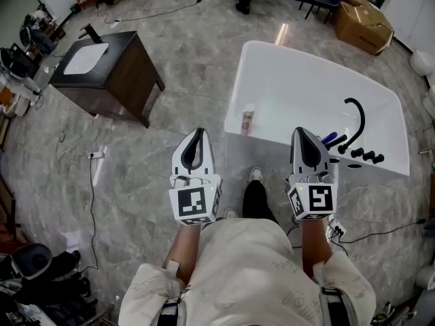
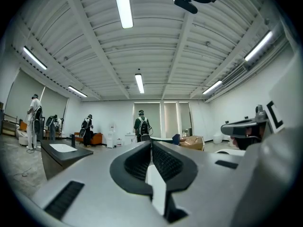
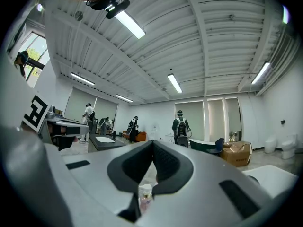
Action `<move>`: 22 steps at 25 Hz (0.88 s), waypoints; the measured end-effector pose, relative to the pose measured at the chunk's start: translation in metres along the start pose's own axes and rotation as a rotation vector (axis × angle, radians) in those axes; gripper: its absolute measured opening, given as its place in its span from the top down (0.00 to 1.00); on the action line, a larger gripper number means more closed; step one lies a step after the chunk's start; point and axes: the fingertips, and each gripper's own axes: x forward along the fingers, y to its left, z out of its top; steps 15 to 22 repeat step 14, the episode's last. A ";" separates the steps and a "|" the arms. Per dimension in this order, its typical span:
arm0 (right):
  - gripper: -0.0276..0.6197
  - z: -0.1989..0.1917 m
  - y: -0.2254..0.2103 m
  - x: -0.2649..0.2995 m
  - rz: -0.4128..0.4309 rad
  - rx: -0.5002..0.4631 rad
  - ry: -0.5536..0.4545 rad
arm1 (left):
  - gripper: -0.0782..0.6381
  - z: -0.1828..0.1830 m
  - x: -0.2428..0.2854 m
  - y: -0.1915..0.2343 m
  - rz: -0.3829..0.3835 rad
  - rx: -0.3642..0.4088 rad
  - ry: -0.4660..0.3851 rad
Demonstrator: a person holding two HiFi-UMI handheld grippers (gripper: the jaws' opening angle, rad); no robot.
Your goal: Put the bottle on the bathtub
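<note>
- The right gripper (image 3: 152, 144) has its jaws pressed together at the tips, holding nothing. The left gripper (image 2: 151, 144) is likewise closed and empty.
- The bottle (image 1: 248, 121) stands upright on the bathtub's near rim. It is ahead of both grippers and between them, apart from each.
- In the right gripper view it shows far off through the gap under the joined jaws. It is small, with a pale cap and a pinkish body.
- The bathtub (image 1: 306, 80) is glossy white with rounded corners.
- A black curved faucet (image 1: 355, 121) with knobs stands just beyond the right gripper.
- A dark wooden cabinet (image 1: 129, 73) with a white basin sits far left of the left gripper, on the grey marbled floor (image 1: 170, 46).
</note>
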 end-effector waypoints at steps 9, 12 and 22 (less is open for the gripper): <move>0.97 -0.003 -0.008 -0.003 -0.018 0.006 0.006 | 0.88 -0.007 0.006 -0.006 -0.008 0.006 0.019; 0.97 -0.005 -0.015 -0.007 -0.025 0.001 0.012 | 0.88 -0.008 0.008 -0.012 -0.015 0.007 0.024; 0.97 -0.008 -0.019 -0.010 -0.030 -0.004 0.020 | 0.88 -0.008 0.008 -0.015 -0.020 0.007 0.025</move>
